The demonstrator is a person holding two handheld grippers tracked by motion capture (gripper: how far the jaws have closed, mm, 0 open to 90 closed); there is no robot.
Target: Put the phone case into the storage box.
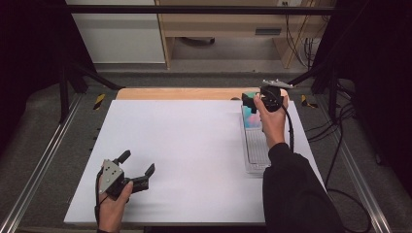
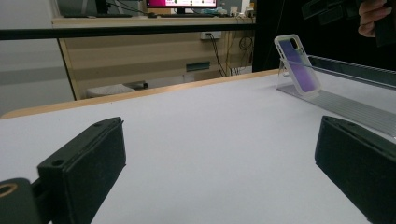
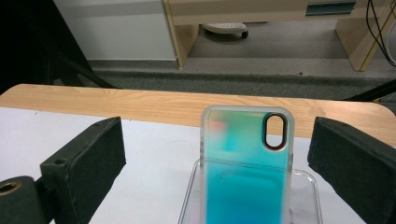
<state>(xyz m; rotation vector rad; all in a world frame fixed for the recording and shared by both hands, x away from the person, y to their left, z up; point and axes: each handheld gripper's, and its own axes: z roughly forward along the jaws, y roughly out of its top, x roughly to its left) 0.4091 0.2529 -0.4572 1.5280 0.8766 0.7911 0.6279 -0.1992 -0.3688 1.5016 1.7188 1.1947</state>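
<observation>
Left gripper (image 1: 137,167) sits low at the near left of the white table (image 1: 184,145), jaws spread wide, nothing in them. Farther back on the right, the right gripper (image 1: 248,101) is wide open too, empty, hovering at the iridescent phone case (image 3: 246,163), which leans upright in a clear ribbed stand (image 1: 256,150).
</observation>
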